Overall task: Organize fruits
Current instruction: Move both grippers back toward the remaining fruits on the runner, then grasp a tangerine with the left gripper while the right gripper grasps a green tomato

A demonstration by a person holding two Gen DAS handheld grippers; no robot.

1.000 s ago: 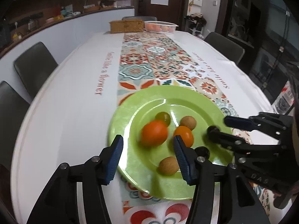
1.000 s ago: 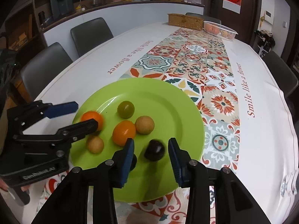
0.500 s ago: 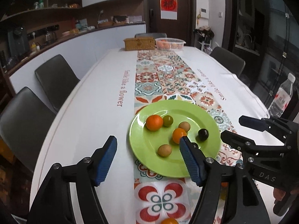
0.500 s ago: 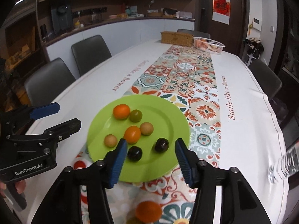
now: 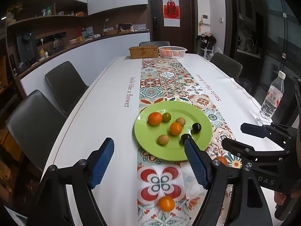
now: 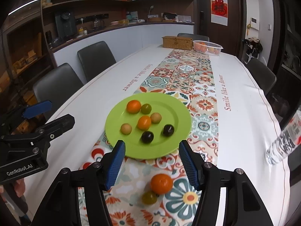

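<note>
Both grippers' fingers (image 6: 116, 162) wide apart, empty, near the green plate (image 6: 180, 116) of fruit

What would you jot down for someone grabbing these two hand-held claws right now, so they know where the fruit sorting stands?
Left gripper: open, empty, hovering near the plate's near-left side.
Right gripper: open, empty, above two loose fruits.
Done: seven fruits lie on the green plate.
Left: an orange fruit and a small green fruit lie touching on the table runner, just in front of the plate. They probably go on the plate next.
</note>
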